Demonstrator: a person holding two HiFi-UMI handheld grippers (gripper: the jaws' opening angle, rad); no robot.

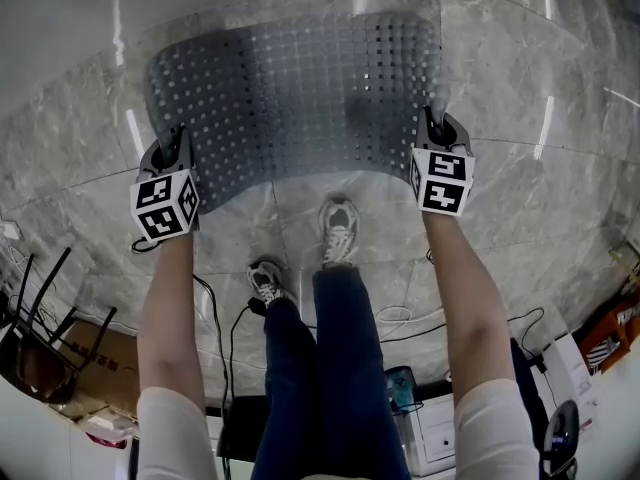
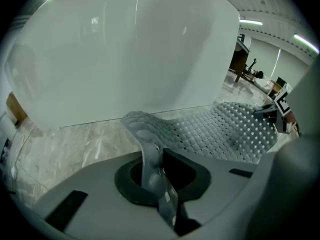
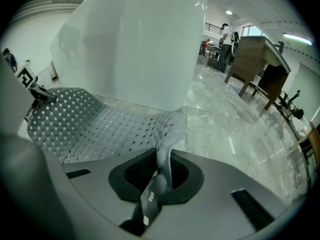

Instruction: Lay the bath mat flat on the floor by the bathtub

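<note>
Two corners of the bath mat are pinched. In the left gripper view the left gripper has its fingers pressed together on the mat's near left corner, whose bumpy rubber curls up between them. In the right gripper view the right gripper clamps the near right corner the same way, with its fingers tight on the folded edge.

From those two grips the grey perforated mat runs away from the person and spreads wide across the marble floor. Its far edge lies close to the foot of the white bathtub, and I cannot tell whether it touches the wall. The near edge is raised at both ends and bows between the grippers, just ahead of the person's shoes. The middle and far part look to be resting on the floor, or very nearly so.

I judge this to be the lowering stage: the mat is placed and stretched out, but its near edge is not yet down. The next move calls for bringing both corners down together at an even height. A slight outward pull would keep the edge from wrinkling. Once the rubber lies flat, both pairs of fingers can open and draw back without dragging the mat away from the tub.
</note>
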